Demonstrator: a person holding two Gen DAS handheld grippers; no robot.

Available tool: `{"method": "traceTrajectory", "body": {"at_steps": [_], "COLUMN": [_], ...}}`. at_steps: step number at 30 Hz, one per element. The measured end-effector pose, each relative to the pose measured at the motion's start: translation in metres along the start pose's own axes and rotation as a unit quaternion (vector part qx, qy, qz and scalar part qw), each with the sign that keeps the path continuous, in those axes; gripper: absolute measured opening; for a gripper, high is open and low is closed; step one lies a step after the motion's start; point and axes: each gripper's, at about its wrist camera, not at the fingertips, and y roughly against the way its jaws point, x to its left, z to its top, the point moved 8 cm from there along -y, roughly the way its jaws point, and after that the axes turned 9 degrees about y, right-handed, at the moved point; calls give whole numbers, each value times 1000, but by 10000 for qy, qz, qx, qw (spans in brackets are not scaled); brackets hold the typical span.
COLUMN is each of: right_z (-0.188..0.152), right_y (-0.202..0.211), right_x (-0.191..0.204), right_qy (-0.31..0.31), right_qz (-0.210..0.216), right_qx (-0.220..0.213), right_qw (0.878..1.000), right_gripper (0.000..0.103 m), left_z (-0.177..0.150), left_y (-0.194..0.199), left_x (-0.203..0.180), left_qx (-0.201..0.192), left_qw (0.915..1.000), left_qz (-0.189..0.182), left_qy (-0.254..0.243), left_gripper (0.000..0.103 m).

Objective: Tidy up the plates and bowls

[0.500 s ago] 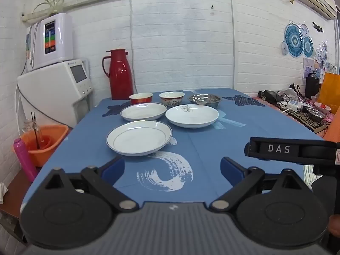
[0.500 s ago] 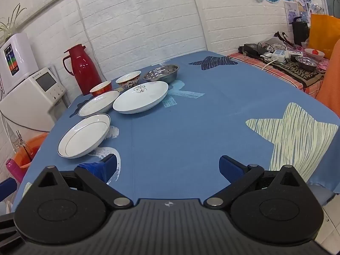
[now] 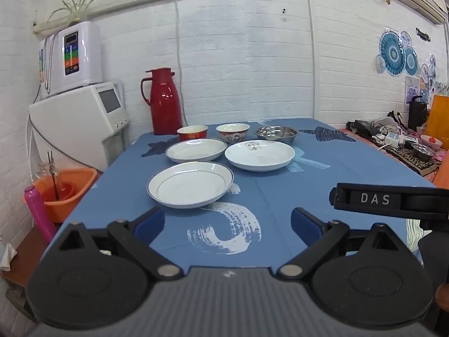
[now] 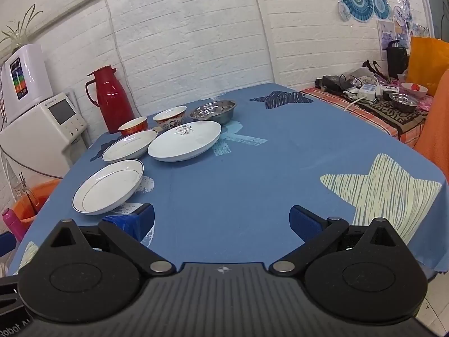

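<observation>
Near plate (image 3: 190, 184): white, thin dark rim line, closest to us, left of the table's middle, on the blue cloth (image 3: 322, 185).

Rimmed plate (image 3: 196, 150): same pattern, just behind the first, apart from it.

Plain plate (image 3: 259, 155): white with a small motif, just right of the rimmed plate.

Red bowl (image 3: 192, 132), patterned bowl (image 3: 233, 132), steel bowl (image 3: 276, 134): we count three in a row behind the plates, left to right, none stacked.

Flask (image 3: 164, 101): red, upright, at the far left corner by the brick wall.

Left gripper (image 3: 227, 221): we hold it low over the near edge, jaws spread wide, nothing between them, just short of the near plate.

Right gripper (image 4: 221, 219): to its right, jaws likewise spread wide and empty, over bare cloth, well apart from the dishes.
</observation>
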Motion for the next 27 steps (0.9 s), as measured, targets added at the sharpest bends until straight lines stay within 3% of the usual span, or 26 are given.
{"method": "traceTrajectory", "body": {"at_steps": [15,27], "right_z": [2,7], "right_y": [0,7], "right_x": [1,1], "right_qy": [-90,54], "right_qz": [113,84], "right_qx": [-149,-463], "right_qw": [9998,9989], "right_gripper": [90,90], "left_z": [3,2], "left_y": [4,1], "left_x": [0,8], "left_qx": [-70,-11], "left_qw": [9998,9996], "left_qz": [174,8], "left_qy": [-8,290], "left_gripper": [96,96]}}
